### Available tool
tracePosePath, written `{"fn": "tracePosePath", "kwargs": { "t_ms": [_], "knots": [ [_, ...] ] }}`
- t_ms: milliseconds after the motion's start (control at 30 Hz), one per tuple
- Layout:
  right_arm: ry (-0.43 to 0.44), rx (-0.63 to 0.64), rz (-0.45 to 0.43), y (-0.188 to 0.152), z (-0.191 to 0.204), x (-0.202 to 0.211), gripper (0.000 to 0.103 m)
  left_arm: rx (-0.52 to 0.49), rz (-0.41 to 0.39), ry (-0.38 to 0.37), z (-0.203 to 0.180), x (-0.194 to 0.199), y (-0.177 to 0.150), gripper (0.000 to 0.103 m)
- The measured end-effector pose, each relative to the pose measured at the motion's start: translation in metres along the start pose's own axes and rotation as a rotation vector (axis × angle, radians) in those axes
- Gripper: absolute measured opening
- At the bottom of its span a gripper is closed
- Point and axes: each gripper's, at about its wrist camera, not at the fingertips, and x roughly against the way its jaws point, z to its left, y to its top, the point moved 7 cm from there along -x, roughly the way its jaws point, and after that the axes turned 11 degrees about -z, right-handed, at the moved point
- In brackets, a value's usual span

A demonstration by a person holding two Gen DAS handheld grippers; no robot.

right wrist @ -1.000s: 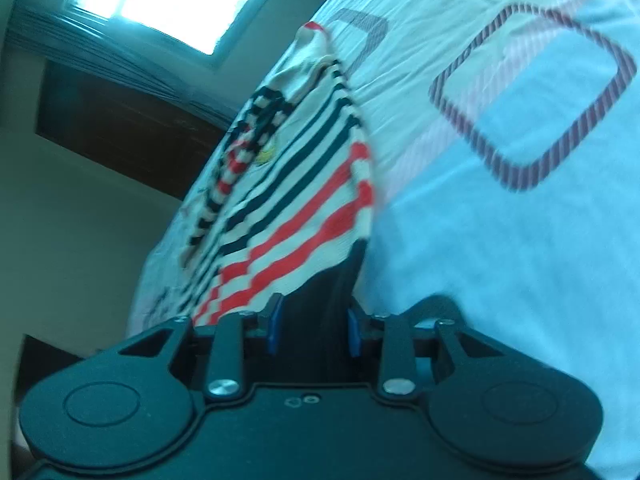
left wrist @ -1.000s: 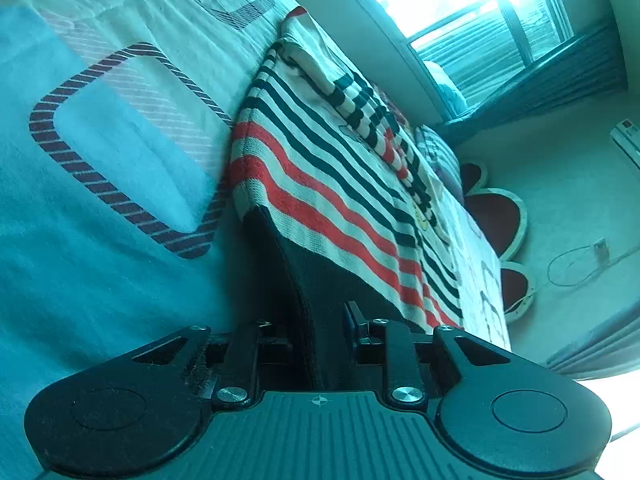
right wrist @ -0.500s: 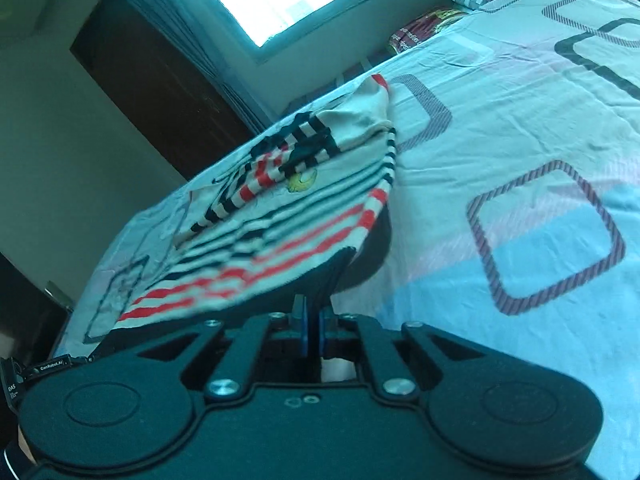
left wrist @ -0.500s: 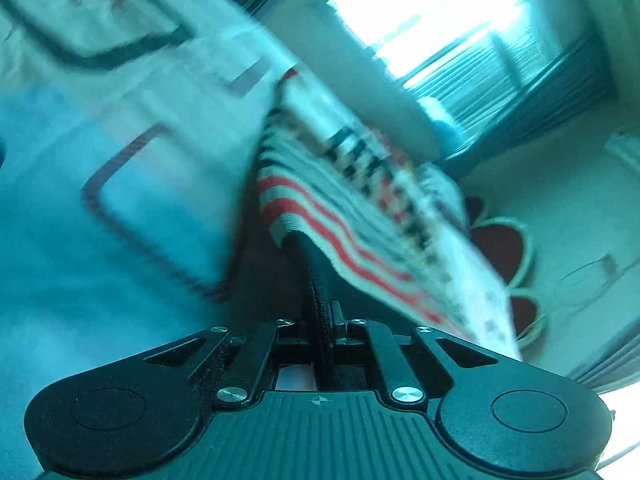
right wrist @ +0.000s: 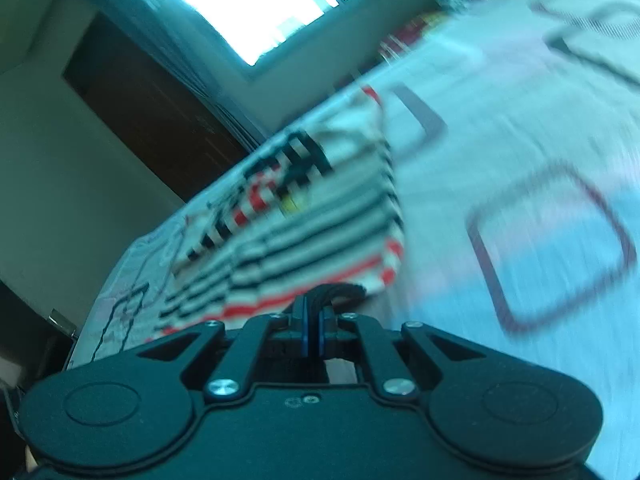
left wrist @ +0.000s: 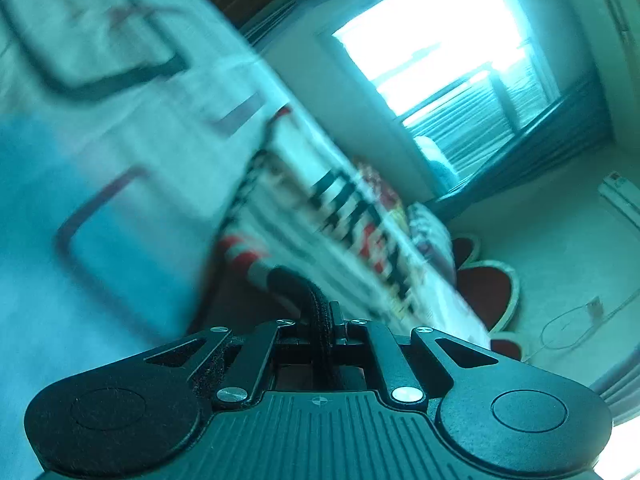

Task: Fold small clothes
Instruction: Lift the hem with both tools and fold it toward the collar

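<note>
A small striped sweater (left wrist: 320,216), white with navy and red stripes and a dark hem, lies on the bed; it also shows in the right wrist view (right wrist: 304,224). My left gripper (left wrist: 326,316) is shut on the dark hem at one bottom corner, held above the sheet. My right gripper (right wrist: 312,316) is shut on the dark hem at the other bottom corner, also lifted. Both views are motion-blurred. The far collar end still rests on the bed.
The bedsheet (right wrist: 520,160) is white and pale blue with square outlines. A bright window (left wrist: 436,40) is beyond the bed. Red heart-shaped mats (left wrist: 488,288) lie on the floor. A dark wardrobe (right wrist: 148,108) stands by the wall.
Both grippers closed on the sweater's dark hem and lifted it off the bed. The near edge now rises and travels toward the collar end.
</note>
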Motion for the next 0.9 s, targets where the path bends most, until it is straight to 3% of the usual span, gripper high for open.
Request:
{"fn": "tracePosePath", "kwargs": {
  "t_ms": [200, 467, 900],
  "knots": [
    [0.033, 0.078, -0.074, 0.062, 0.028, -0.033, 0.005, -0.065, -0.061, -0.071, -0.048, -0.04, 0.059, 0.005],
    [0.042, 0.069, -0.105, 0.13, 0.025, -0.103, 0.005, -0.14, -0.075, -0.097, -0.087, -0.126, 0.117, 0.005],
    [0.059, -0.049, -0.024, 0.159, -0.032, -0.254, 0.005, -0.168, 0.008, 0.039, -0.056, -0.288, 0.144, 0.005]
  ]
}}
